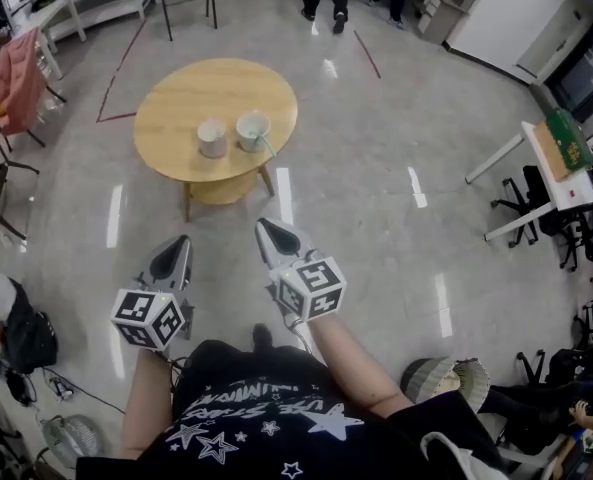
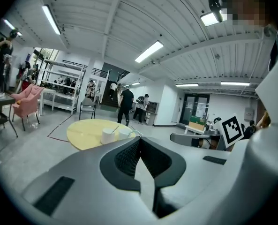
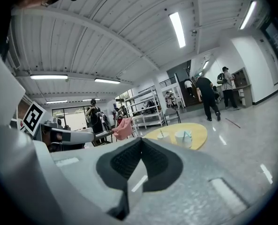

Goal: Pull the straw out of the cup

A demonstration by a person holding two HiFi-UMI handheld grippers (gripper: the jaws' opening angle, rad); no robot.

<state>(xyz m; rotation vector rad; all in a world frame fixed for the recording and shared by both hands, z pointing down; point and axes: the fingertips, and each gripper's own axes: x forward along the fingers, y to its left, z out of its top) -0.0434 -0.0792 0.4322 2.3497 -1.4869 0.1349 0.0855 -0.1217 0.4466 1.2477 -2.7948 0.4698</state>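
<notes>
Approach step, nothing grabbed yet. The table (image 1: 176, 93) is a round wooden one, ahead of the person across open floor, and both grippers are well short of it.

Two white cups sit side by side near the table's near edge: left cup (image 1: 212, 138) and right cup (image 1: 252, 130). The right cup has a thin pale green straw (image 3: 184, 135) leaning out over its rim toward the near edge of the table. The left cup also seems to have a thin stick in it; too small to tell what it is.

Left gripper (image 1: 181, 243): fingers together, tips touching, nothing between them. Right gripper (image 1: 266, 228): same, closed and empty. Both point toward the table.

Next, my read:
- close the gap to the table
- part the fingers on one gripper and pinch the straw above the rim
- brace the cup with the other gripper
- pull along the straw's lean, or the light cup may tip
</notes>
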